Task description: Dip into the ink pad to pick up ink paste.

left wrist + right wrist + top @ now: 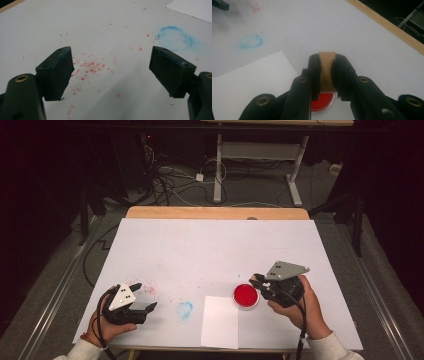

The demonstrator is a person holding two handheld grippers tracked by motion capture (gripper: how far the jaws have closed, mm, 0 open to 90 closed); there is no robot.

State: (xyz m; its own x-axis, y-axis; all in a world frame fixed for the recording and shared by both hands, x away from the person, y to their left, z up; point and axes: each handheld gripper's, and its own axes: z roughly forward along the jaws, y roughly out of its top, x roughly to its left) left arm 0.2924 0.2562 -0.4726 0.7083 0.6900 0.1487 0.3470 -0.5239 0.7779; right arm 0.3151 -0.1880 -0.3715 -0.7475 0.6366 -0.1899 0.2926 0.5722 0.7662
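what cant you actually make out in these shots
- Lower end of the wooden block held by the right gripper: right gripper view, hidden by the jaws.
- Most of the red ink pad: same view, covered by the gripper; high view shows it whole.
- Block in high view: behind the gripper body.

The dish (246, 296) sat on the table (215, 245) just right of the paper sheet (220, 321); the ring stain (185, 309) lay left of the sheet, speckles (150, 290) farther left
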